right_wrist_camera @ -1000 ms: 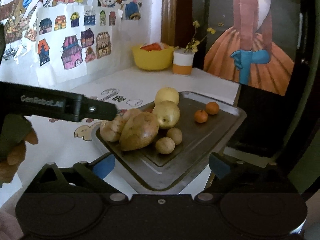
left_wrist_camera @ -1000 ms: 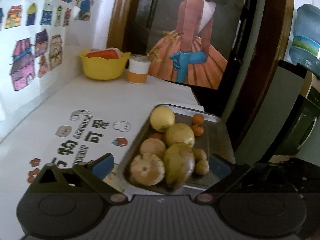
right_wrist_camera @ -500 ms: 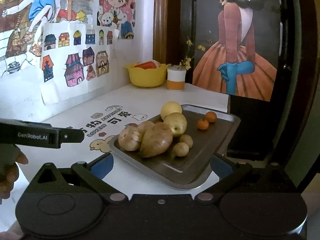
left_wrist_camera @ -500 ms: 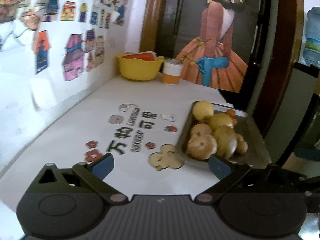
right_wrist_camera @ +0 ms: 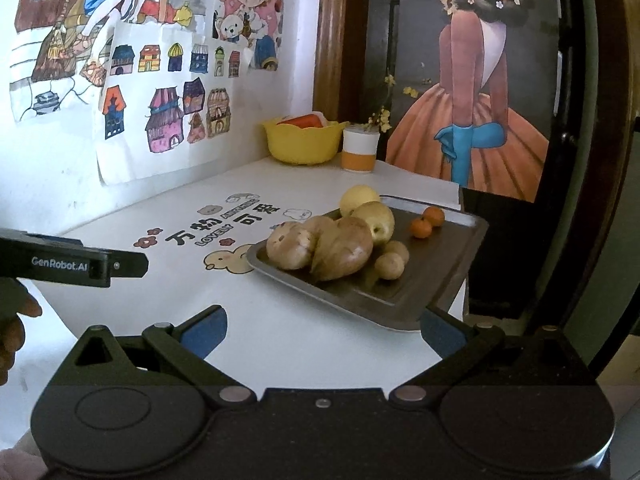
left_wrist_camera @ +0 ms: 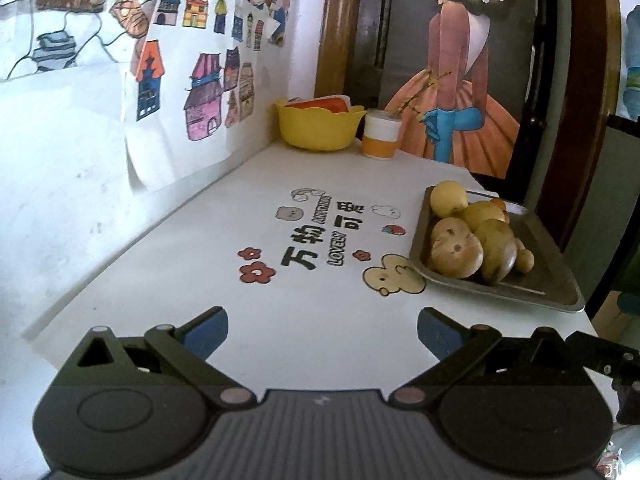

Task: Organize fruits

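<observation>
Steel, dull and grey, makes the shallow tray point(left_wrist_camera: 556, 276) that lies ahead and to the right of the left gripper point(left_wrist_camera: 322, 330) in the left wrist view. Its blue-padded fingers stand wide apart over bare white tabletop point(left_wrist_camera: 200, 248) and hold nothing. On the tray the fruits point(left_wrist_camera: 472, 236) sit heaped toward the near left corner: a round, pale yellow one point(left_wrist_camera: 448, 199) at the far end, and nearest a squat tan one point(left_wrist_camera: 456, 248) with a dimpled, matt skin. Far ahead, against the wall, stand a glossy yellow bowl point(left_wrist_camera: 316, 130) with a scalloped rim and a white and orange cup point(left_wrist_camera: 380, 134).

From the right wrist view, the right gripper point(right_wrist_camera: 322, 330) is likewise spread wide and empty, its right finger just at the tray's near corner point(right_wrist_camera: 400, 312). The pile lies straight ahead: a large, lumpy brown fruit point(right_wrist_camera: 340, 250) leans on the tan one point(right_wrist_camera: 290, 246), two small round brown fruits point(right_wrist_camera: 394, 260) sit beside it, and two small smooth orange ones point(right_wrist_camera: 428, 222) rest apart toward the far right. The left gripper's black body point(right_wrist_camera: 72, 262) shows off to the left, a hand point(right_wrist_camera: 12, 332) below it.

All the fruit is on the tray, which fits either a gathering just completed or a sorting about to start; the pictures do not settle which. Any pick from the heap would call for a wide, gentle grasp, since the round ones could roll.
</observation>
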The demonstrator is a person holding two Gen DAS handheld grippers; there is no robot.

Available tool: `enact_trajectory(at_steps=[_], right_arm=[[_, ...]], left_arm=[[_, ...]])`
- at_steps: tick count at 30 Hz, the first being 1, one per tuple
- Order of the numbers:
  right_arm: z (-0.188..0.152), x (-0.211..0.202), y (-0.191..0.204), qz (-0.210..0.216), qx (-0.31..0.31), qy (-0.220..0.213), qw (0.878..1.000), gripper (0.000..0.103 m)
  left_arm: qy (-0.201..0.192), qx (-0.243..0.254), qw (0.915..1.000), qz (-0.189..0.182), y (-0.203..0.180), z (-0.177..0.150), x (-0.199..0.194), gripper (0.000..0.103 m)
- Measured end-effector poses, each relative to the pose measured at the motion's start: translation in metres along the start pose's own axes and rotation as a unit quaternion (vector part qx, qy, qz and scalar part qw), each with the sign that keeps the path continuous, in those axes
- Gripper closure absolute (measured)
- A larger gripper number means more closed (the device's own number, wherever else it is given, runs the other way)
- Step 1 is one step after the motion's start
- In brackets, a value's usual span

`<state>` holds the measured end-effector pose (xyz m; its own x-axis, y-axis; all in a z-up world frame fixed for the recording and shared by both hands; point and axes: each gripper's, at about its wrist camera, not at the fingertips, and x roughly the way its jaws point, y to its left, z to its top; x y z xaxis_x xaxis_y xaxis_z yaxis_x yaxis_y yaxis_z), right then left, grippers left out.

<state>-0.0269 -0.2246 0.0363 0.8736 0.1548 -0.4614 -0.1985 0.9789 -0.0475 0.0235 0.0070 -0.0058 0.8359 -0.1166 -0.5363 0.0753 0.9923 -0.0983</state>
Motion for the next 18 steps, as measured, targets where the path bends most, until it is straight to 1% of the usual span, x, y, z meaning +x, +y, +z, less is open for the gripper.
enact_trajectory(at_steps=[8, 18], right_arm=[[0.0009, 0.0029, -0.0008, 0.004, 0.004, 0.003, 1.0, 0.001], [0.0009, 0.0058, -0.0037, 0.005, 0.011, 0.004, 1.0, 0.001]], left_arm=[[0.001, -0.007, 1.0, 0.006, 0.0069, 0.0009, 0.0002, 0.0], [0.003, -0.002, 1.0, 0.006, 0.0044, 0.0006, 0.0006, 0.0]])
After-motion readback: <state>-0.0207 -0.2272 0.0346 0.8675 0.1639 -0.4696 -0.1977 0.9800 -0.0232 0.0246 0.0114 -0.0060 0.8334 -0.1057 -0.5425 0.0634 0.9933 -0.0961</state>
